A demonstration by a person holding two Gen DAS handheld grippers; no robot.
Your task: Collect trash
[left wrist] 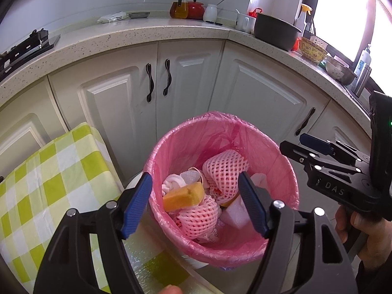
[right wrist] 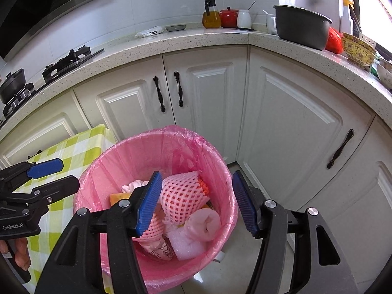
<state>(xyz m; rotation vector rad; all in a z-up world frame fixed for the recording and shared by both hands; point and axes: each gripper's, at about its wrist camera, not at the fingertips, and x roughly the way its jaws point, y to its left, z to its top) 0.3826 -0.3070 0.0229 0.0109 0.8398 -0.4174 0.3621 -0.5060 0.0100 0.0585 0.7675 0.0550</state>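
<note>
White kitchen cabinets [right wrist: 210, 90] under a speckled counter fill the background; stove and pots sit far from the bin.

Bin [left wrist: 289, 171] with pink liner stands on the floor in front of the cabinets, just beside a table [left wrist: 56, 169] with a green-check cloth. Trash is already inside the bin: pink foam nets [left wrist: 225, 171], an orange sponge [left wrist: 183, 196], white foam [left wrist: 235, 214], a pale cloth roll [right wrist: 205, 223], some printed paper at the bottom.

Left gripper [left wrist: 196, 202] hangs over the bin's table-side rim, jaws spread, nothing between the pads. Right gripper [right wrist: 197, 202] hangs over the bin too, jaws spread, empty; the net seen between its pads lies down in the bin, not pinched. Both point steeply down into the bin. In the right wrist view the left gripper sits beside the bin over the table edge; in the left wrist view the right one sits on the bin's far side, with a hand [left wrist: 367, 235] on its grip.

Step, as I read it: drop-off at the bin, both tools empty above the pile. No loose trash shows on the visible table patch or on the floor near the bin, so I can't tell whether more remains.

Next move likely calls for lifting clear of the liner without snagging it, then swinging toward the table to look for leftovers, jaws kept wide.
</note>
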